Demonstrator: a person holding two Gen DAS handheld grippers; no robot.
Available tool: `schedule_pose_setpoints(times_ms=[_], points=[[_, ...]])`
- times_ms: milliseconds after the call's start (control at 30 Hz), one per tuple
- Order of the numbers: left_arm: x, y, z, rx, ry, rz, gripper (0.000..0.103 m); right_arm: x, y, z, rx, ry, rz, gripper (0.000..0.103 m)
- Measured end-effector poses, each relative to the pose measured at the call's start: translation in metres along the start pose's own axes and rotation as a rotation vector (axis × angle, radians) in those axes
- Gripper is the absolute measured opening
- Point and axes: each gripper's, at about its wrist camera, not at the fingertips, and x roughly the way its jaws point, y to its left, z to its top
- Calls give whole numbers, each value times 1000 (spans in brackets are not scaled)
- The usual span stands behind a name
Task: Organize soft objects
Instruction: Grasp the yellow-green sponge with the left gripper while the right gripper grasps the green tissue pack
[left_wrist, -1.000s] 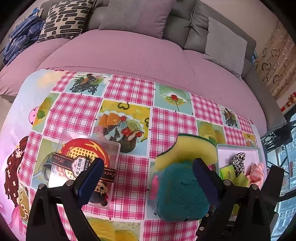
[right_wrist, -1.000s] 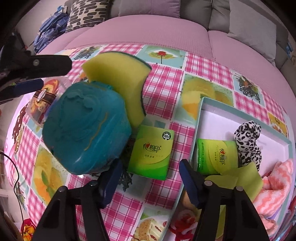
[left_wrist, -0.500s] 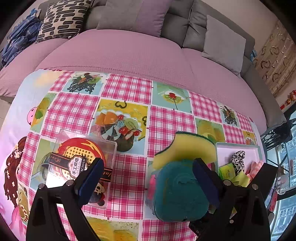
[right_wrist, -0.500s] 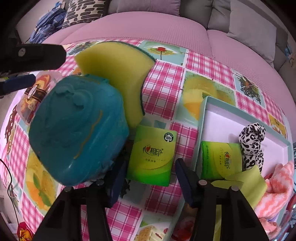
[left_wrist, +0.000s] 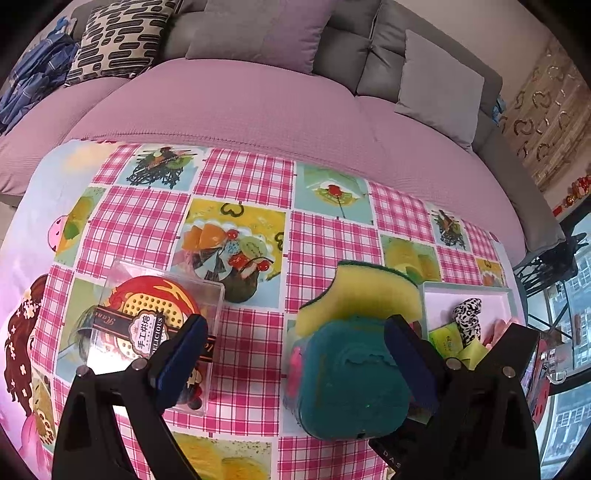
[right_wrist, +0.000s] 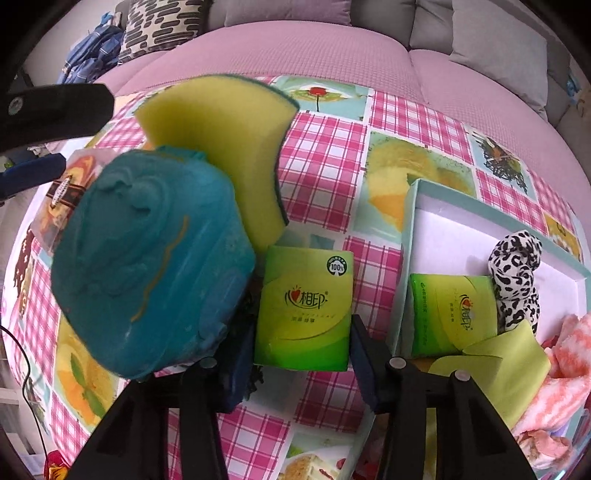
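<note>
A green tissue pack (right_wrist: 304, 306) lies flat on the checked cloth. My right gripper (right_wrist: 301, 363) is open, its fingers straddling the pack's near end. A yellow sponge with a green back (right_wrist: 225, 147) leans on a teal plush block (right_wrist: 147, 254); both also show in the left wrist view, the sponge (left_wrist: 364, 295) and the block (left_wrist: 351, 376). My left gripper (left_wrist: 295, 363) is open and empty above the cloth, its right finger (left_wrist: 410, 365) beside the block. A white tray (right_wrist: 454, 236) holds a second tissue pack (right_wrist: 450, 306), a leopard scrunchie (right_wrist: 515, 273) and a pink towel (right_wrist: 565, 350).
A clear plastic cookie box (left_wrist: 147, 328) lies under my left gripper's left finger. A yellow-green cloth (right_wrist: 506, 362) lies in the tray. A purple sofa with cushions (left_wrist: 258, 103) runs behind the table. The left gripper's finger (right_wrist: 55, 107) shows at the right wrist view's left edge.
My right gripper has moved forward and down until its fingers flank the tissue pack, and they have narrowed. My left gripper has drifted slightly back; it stays open.
</note>
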Motion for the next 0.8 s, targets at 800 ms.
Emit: schedule_pose_setpoints(times_ms=[800], points=[[-9, -53, 2, 141, -53, -81, 96, -68, -32, -1, 81, -160, 20, 50]])
